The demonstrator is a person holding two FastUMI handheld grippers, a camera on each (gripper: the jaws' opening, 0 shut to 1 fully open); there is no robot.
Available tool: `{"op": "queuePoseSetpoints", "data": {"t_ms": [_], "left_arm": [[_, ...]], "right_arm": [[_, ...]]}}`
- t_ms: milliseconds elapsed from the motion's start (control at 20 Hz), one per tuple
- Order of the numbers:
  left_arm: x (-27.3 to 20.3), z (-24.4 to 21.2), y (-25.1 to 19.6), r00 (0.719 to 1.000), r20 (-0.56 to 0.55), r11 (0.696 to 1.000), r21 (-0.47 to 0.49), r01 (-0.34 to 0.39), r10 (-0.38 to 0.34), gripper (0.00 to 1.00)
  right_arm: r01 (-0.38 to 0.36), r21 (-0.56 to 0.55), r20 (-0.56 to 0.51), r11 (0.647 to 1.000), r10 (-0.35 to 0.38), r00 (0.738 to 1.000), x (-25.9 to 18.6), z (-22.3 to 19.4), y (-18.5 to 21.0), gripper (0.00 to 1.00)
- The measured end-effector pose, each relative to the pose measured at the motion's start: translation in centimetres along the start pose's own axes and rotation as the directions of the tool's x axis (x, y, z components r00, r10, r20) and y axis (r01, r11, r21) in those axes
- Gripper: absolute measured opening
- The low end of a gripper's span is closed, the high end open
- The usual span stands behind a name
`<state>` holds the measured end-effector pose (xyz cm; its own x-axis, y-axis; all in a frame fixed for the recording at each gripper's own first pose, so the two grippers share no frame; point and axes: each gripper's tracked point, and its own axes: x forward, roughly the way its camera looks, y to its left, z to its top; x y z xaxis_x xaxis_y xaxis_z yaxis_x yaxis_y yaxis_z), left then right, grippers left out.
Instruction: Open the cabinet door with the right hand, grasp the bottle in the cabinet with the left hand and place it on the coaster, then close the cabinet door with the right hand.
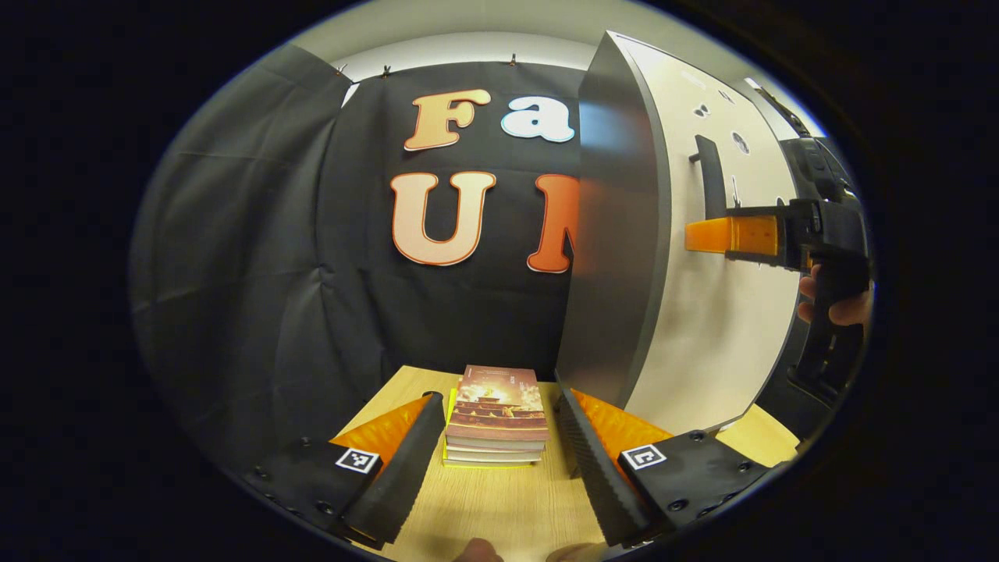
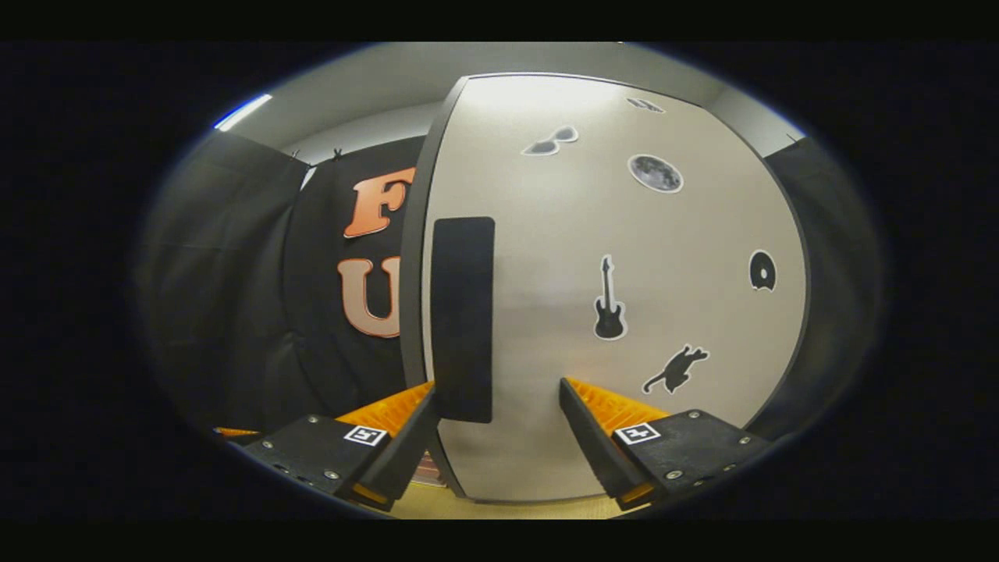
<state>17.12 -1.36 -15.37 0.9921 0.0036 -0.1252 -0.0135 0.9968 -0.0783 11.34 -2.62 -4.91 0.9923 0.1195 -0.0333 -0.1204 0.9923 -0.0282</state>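
Pale grey panel, dark edge: that's the cabinet door (image 2: 616, 297), and it fills the middle of the right gripper view, dotted with small black stickers. Its dark upright handle (image 2: 463, 320) stands near the left edge of the door, and the right gripper (image 2: 495, 425) sits right at the foot of it, fingers spread wide, the left finger just beside the handle's lower end, the right finger well off to the side. Nothing clamped, the jaws are released.

From the left gripper view the cabinet door (image 1: 702, 312) is seen edge-on at the right, with the right gripper (image 1: 730, 234) reaching in at the handle (image 1: 709, 176) and a hand (image 1: 835, 300) wrapped around its grip. I can't tell from here whether the door stands shut or partly swung.

Down low, the left gripper (image 1: 499, 441) hangs over the wooden desk (image 1: 484, 507), jaws apart and empty, a stack of books (image 1: 497, 417) lying straight ahead between the fingers.

As for the bottle and the coaster, no sighting, so my read is the bottle is behind that door. Judging by this, we're at the very first step: the handle is not yet grasped, and opening the door, the pick, the placing and the closing all remain.
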Motion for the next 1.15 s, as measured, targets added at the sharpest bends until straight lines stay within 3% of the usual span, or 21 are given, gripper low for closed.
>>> {"op": "queuePoseSetpoints", "data": {"t_ms": [150,350,800,1000,1150], "left_arm": [[-1.7,1.2,-0.5,1.0,0.011,1.0,-0.004,-0.003,0.003,0.97],[-5.4,2.4,-1.8,1.0,0.026,1.0,0.008,-0.006,0.006,0.96],[-17.1,4.3,-6.6,0.998,0.05,0.999,0.048,0.021,-0.023,0.96],[-21.3,4.8,-8.3,0.998,0.059,0.998,0.056,0.035,-0.038,0.97],[-21.3,4.8,-8.3,0.998,0.059,0.998,0.056,0.035,-0.038,0.97]], "right_arm": [[-0.019,0.013,0.001,1.0,0.019,1.0,-2.1,-0.1,0.2,0.93],[-0.038,0.011,-0.016,0.999,0.039,0.999,-9.6,-1.0,-0.1,0.94],[0.076,-0.037,-0.049,0.996,-0.078,0.996,-27.9,-3.6,-5.2,0.94],[0.092,-0.027,-0.032,0.995,-0.093,0.995,-33.1,-2.3,-6.4,0.94],[0.096,-0.032,-0.012,0.995,-0.097,0.995,-35.5,-1.5,-6.9,0.94]]}}
